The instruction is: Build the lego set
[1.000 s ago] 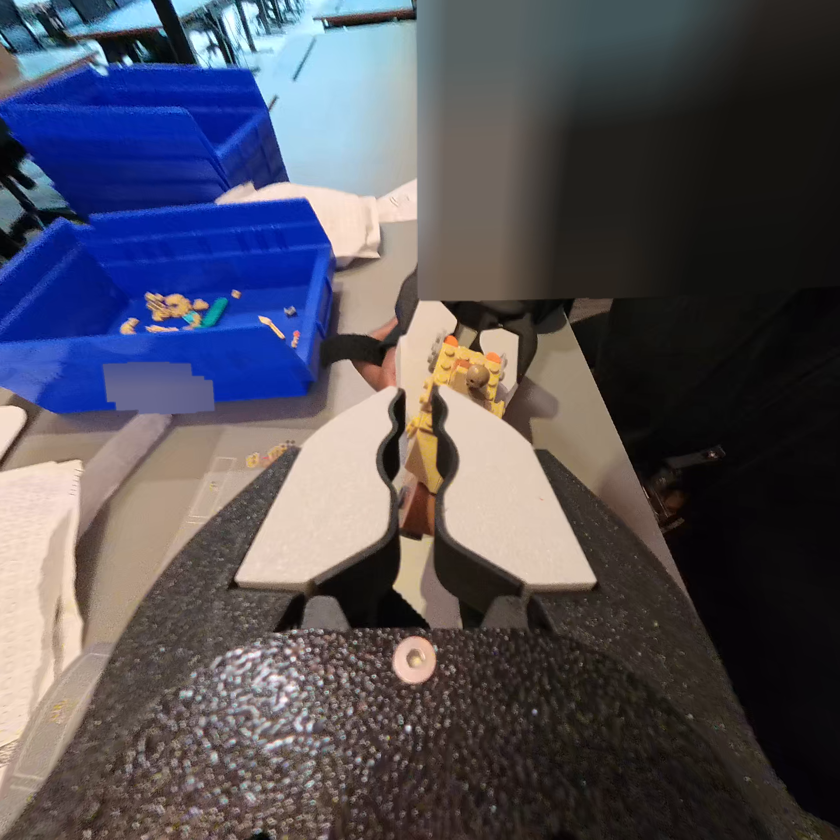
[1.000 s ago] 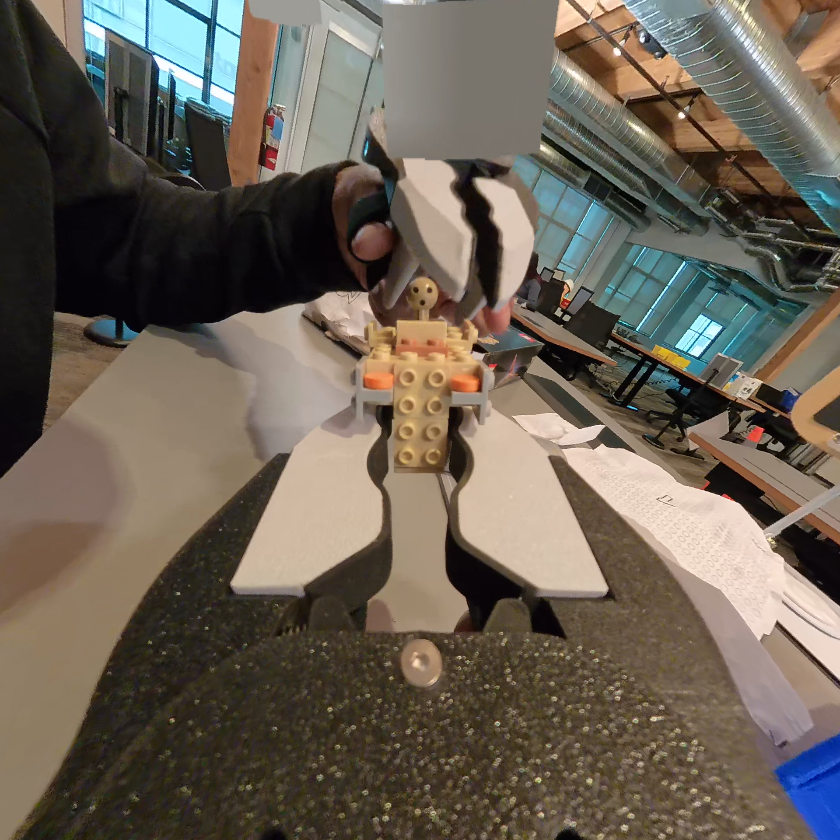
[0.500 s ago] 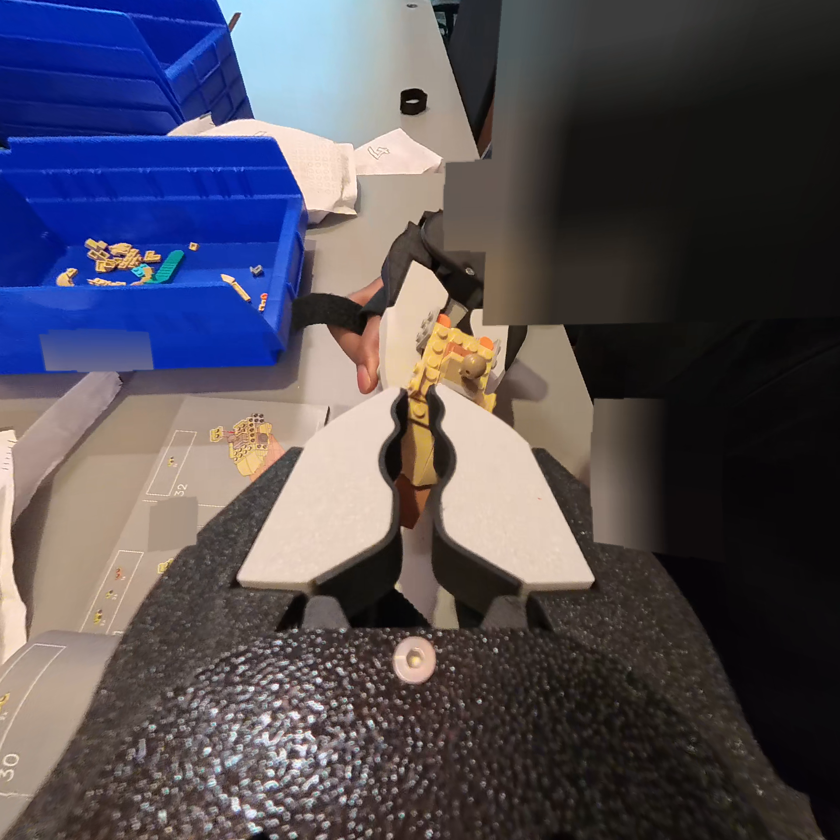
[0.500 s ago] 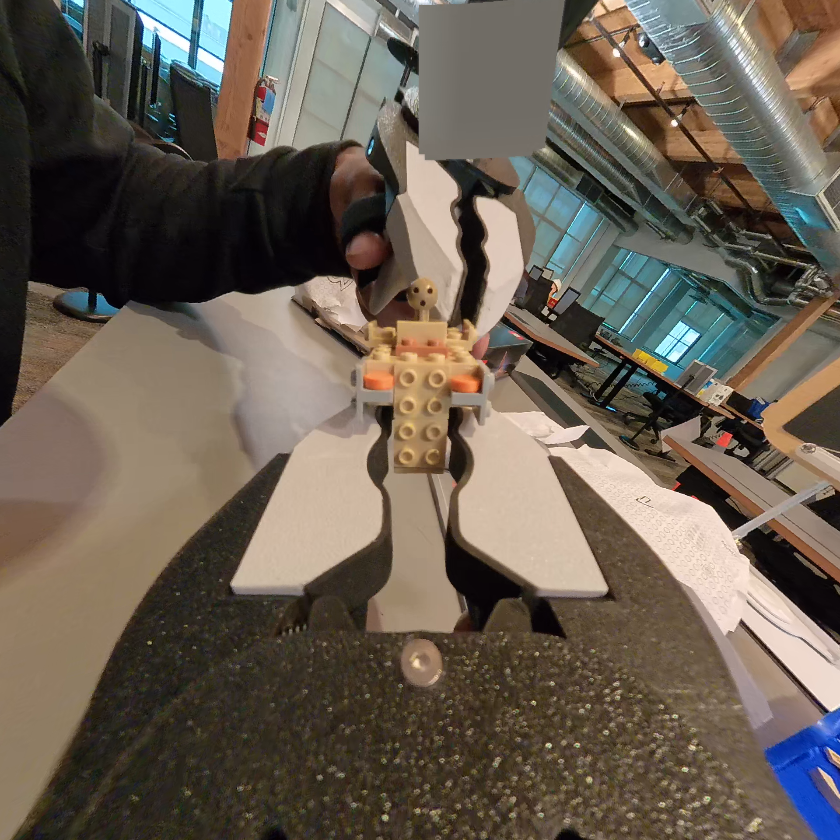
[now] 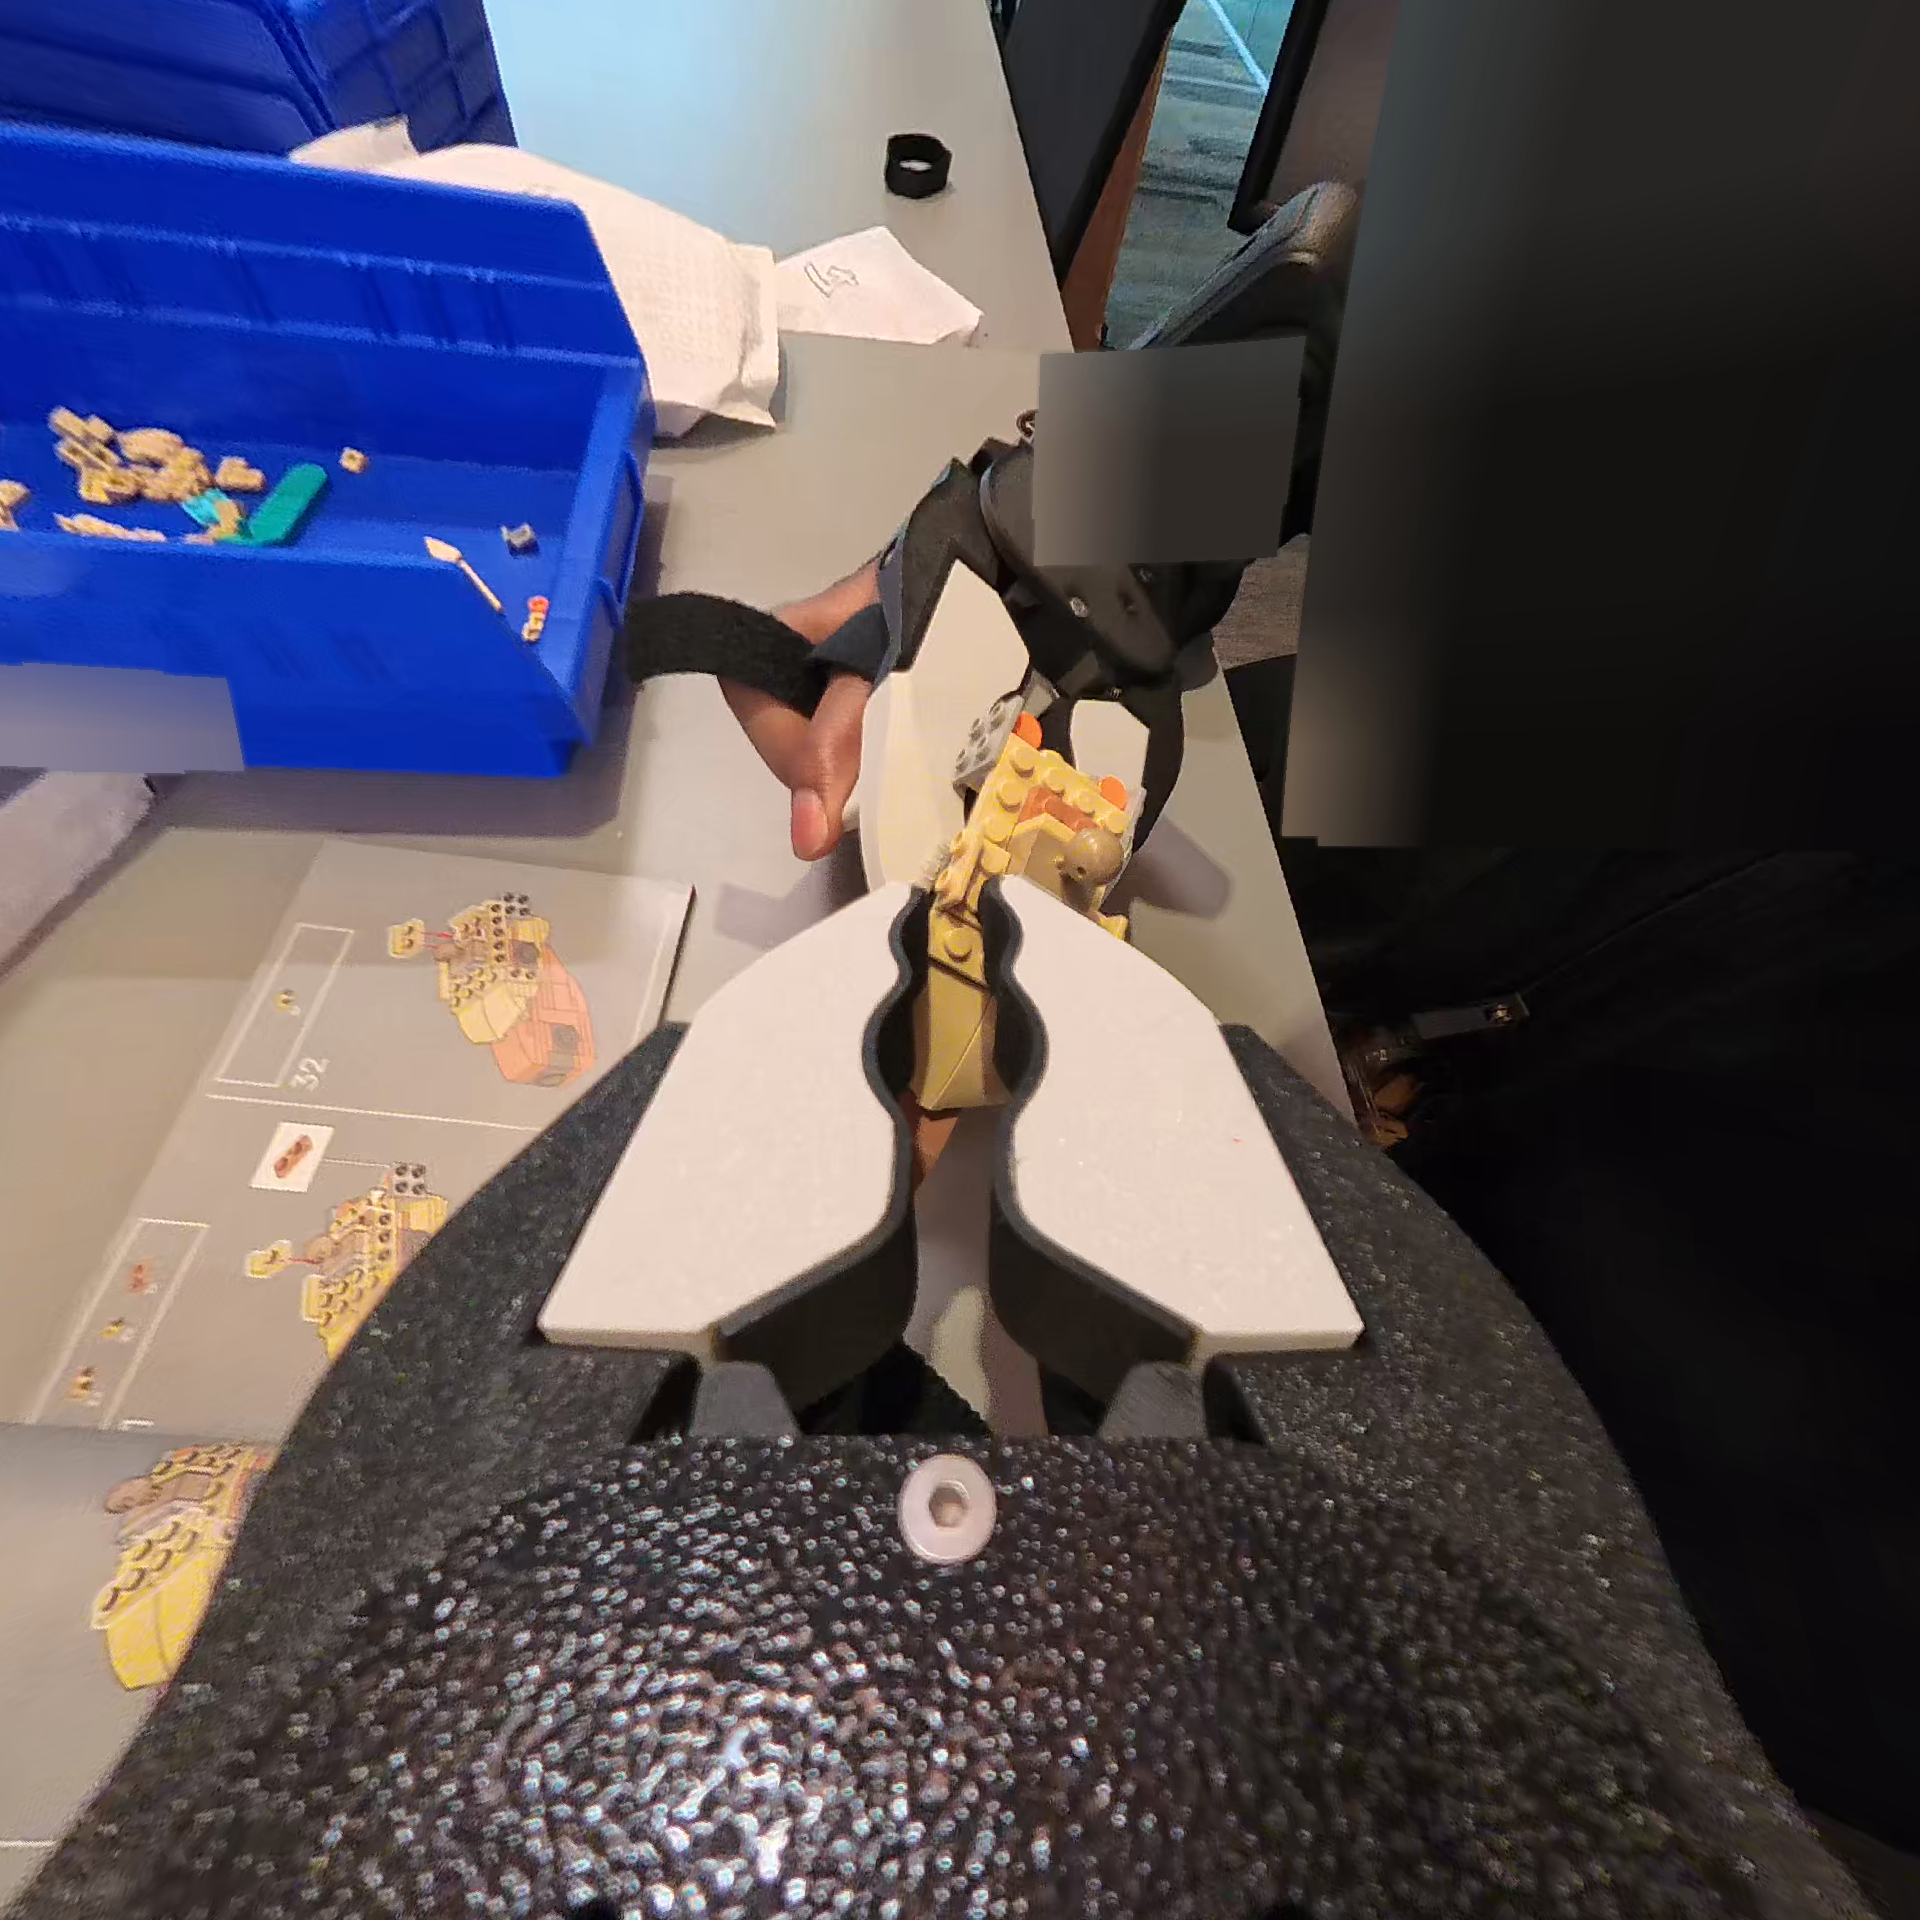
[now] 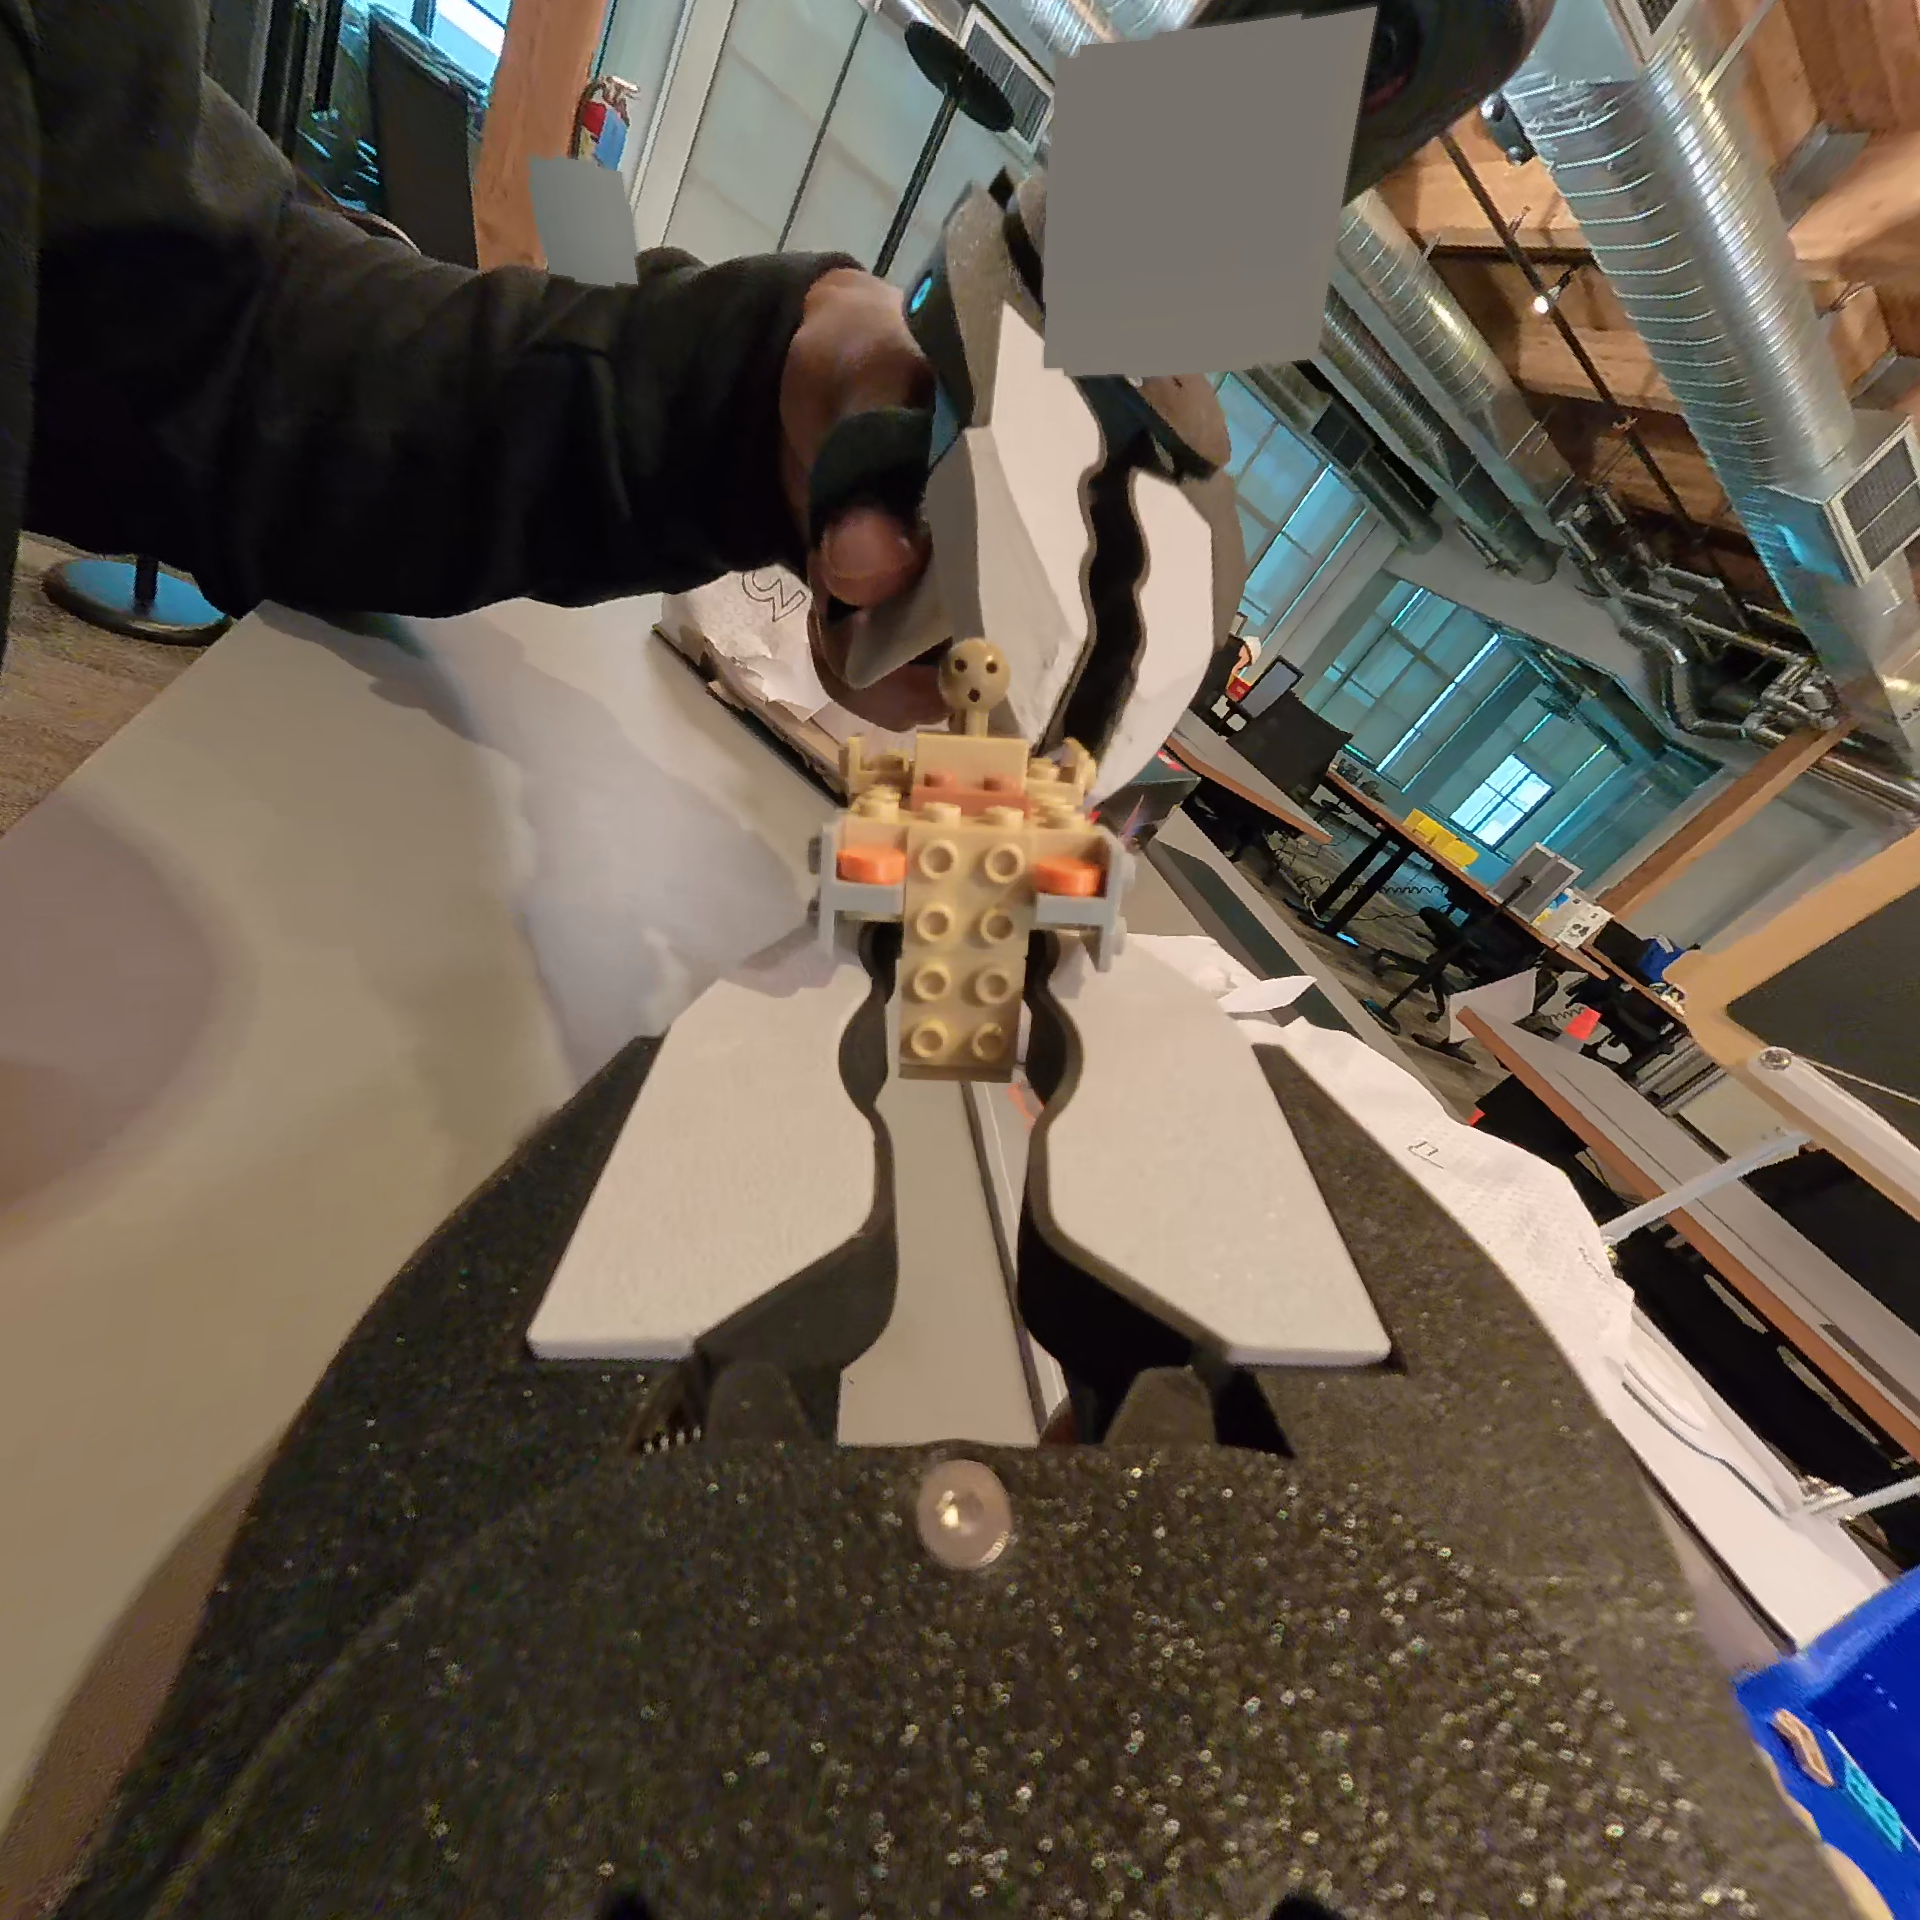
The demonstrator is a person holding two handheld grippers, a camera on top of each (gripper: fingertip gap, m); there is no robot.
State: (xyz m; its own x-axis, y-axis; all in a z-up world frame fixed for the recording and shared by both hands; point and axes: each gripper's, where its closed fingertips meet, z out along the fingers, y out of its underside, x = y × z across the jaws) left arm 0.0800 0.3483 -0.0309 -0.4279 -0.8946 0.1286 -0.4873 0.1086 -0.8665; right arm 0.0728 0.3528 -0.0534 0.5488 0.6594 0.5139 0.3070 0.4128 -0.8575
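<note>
Left wrist view: tan lego model (image 5: 961, 997) is clamped by left gripper (image 5: 951, 925), right gripper (image 6: 961, 935) too; instruction sheet (image 5: 343, 1091) at 9 o'clock has been revealed, next step likely checked.

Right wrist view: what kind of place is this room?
Probably an open-plan office or lab in a converted industrial building: rows of desks with chairs, exposed metal ducts under a wooden ceiling, and large windows.

The right hand-held gripper (image 6: 958, 951) clamps the tan lego model (image 6: 961, 883); the left hand-held gripper (image 6: 1081, 717) touches its far end.
</note>
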